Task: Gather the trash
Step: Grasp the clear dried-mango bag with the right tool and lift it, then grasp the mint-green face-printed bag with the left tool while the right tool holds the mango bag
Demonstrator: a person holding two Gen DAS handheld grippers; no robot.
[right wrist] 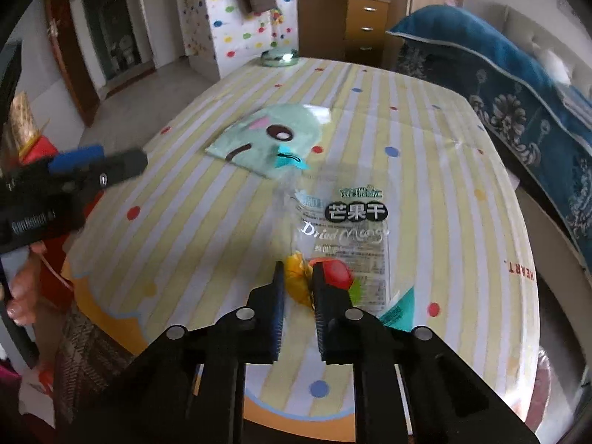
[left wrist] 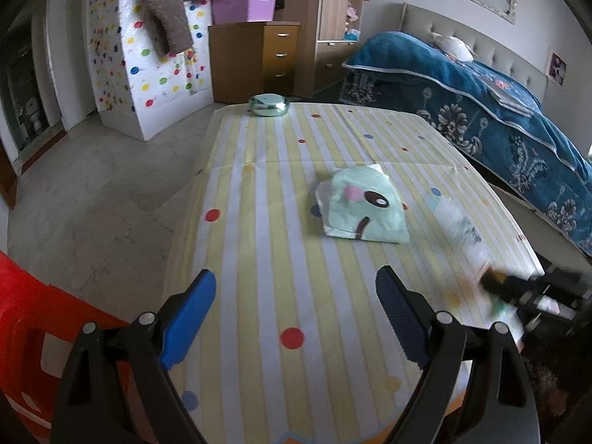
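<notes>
A clear dried-mango bag with printed fruit lies over the striped tablecloth. My right gripper is shut on the bag's near end, pinching the yellow-printed part between its pads. In the left wrist view the bag looks blurred near the table's right edge, with the right gripper at its lower end. Past it rests a mint-green packet with a cartoon face. My left gripper hangs open over the table's near left, with nothing between its blue pads.
A shiny round green tin sits at the table's far edge. A bed with a blue blanket runs along the right. A red plastic stool stands at the near left and a wooden drawer unit behind the table.
</notes>
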